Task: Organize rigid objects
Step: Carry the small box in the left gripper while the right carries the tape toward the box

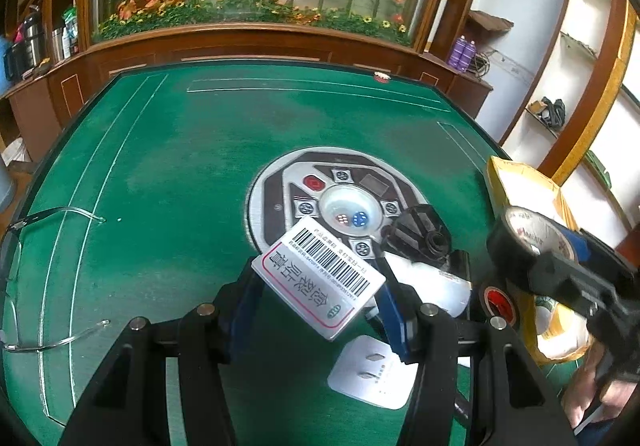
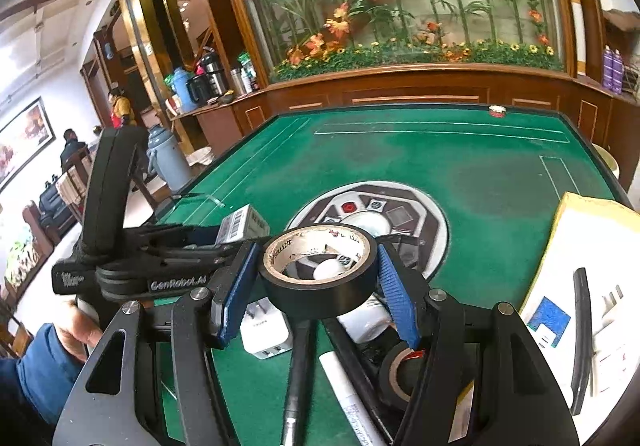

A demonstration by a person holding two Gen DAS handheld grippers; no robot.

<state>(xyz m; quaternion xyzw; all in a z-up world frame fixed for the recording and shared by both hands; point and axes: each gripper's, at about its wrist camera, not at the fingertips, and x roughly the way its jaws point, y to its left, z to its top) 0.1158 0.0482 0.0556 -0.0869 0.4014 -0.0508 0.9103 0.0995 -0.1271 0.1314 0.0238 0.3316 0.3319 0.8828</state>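
Black tape roll (image 2: 320, 274) pinched by right hand-held gripper (image 2: 318, 286) (raised).

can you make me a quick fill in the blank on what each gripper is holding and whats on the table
1. The left gripper holds a small white box printed with a black ____.
2. The right gripper is shut on a roll of ____ tape.
3. The table is covered in ____ felt.
4. In the clear dome at the table's centre lie a blue die and a white one, so ____ dice in all.

Missing words: barcode; black; green; two
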